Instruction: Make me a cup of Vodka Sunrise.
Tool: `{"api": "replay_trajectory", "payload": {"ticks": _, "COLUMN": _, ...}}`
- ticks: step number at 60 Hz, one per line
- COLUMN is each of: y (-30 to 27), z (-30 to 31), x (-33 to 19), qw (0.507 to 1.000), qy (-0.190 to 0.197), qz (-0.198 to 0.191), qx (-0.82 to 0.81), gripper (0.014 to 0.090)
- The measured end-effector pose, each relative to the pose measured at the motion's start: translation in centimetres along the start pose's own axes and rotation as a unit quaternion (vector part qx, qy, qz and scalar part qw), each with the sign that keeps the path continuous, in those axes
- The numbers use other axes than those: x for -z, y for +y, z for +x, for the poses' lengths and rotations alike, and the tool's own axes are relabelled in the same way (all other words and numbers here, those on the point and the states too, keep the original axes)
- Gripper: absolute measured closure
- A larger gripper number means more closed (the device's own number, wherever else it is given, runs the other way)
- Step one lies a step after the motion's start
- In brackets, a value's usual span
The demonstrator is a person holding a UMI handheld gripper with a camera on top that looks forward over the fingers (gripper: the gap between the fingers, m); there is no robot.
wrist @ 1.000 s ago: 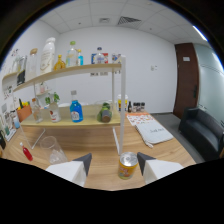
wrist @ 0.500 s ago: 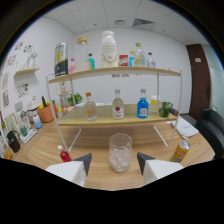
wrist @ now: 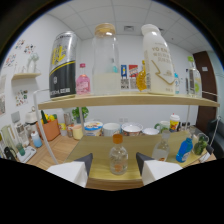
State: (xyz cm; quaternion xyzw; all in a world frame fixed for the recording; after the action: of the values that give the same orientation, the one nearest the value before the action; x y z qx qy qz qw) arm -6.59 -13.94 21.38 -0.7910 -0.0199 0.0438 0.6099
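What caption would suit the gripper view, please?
Open gripper faces a small bottle under a shelf of containers.

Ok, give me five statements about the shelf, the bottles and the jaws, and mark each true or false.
1. A small bottle with an orange cap stands on the lower shelf, just ahead of the gripper and between its fingers. True.
2. The jaws are clamped on that bottle. False: they are open, with a gap on either side of it.
3. A black and yellow can stands on the upper shelf. True.
4. The tall white carton lies on its side on the lower shelf. False: it stands upright on the upper shelf.
5. A blue bottle stands on the lower shelf, to one side of the orange-capped bottle. True.
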Motion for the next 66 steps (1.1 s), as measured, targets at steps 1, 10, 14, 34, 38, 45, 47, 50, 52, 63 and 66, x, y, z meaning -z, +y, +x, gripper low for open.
{"api": "replay_trajectory", "payload": {"ticks": 1, "y": 0.0, "z": 0.0, "x": -0.5, "qw": 1.000, "qy": 0.001, "qz": -0.003, "qx": 0.001, "gripper": 0.0255}}
{"api": "replay_trajectory", "payload": {"ticks": 10, "y": 0.9, "z": 0.8, "x": -3.3, "qw": 0.999, "qy": 0.026, "qz": -0.027, "qx": 0.008, "gripper": 0.0502}}
{"api": "replay_trajectory", "payload": {"ticks": 14, "y": 1.3, "z": 0.9, "x": -3.8, "qw": 0.999, "qy": 0.030, "qz": -0.035, "qx": 0.009, "gripper": 0.0598}}
{"api": "replay_trajectory", "payload": {"ticks": 34, "y": 0.9, "z": 1.0, "x": -3.1, "qw": 0.999, "qy": 0.027, "qz": -0.037, "qx": 0.013, "gripper": 0.0689}}
{"api": "replay_trajectory", "payload": {"ticks": 38, "y": 0.3, "z": 0.9, "x": -2.0, "qw": 0.999, "qy": 0.026, "qz": -0.031, "qx": 0.011, "gripper": 0.0691}}
{"api": "replay_trajectory", "payload": {"ticks": 45, "y": -0.5, "z": 0.5, "x": 0.7, "qw": 1.000, "qy": 0.017, "qz": -0.014, "qx": 0.004, "gripper": 0.0691}}
{"api": "replay_trajectory", "payload": {"ticks": 47, "y": -0.3, "z": 0.6, "x": 1.4, "qw": 1.000, "qy": 0.015, "qz": -0.013, "qx": 0.003, "gripper": 0.0690}}
{"api": "replay_trajectory", "payload": {"ticks": 50, "y": 0.4, "z": 0.8, "x": 2.5, "qw": 1.000, "qy": 0.015, "qz": -0.015, "qx": -0.003, "gripper": 0.0691}}
{"api": "replay_trajectory", "payload": {"ticks": 52, "y": 1.1, "z": 1.0, "x": 3.2, "qw": 1.000, "qy": 0.014, "qz": -0.016, "qx": -0.012, "gripper": 0.0690}}
{"api": "replay_trajectory", "payload": {"ticks": 63, "y": 6.4, "z": 2.5, "x": 5.5, "qw": 0.991, "qy": 0.020, "qz": -0.054, "qx": -0.118, "gripper": 0.0693}}
{"api": "replay_trajectory", "payload": {"ticks": 66, "y": 7.7, "z": 2.9, "x": 5.7, "qw": 0.984, "qy": 0.020, "qz": -0.066, "qx": -0.163, "gripper": 0.0692}}
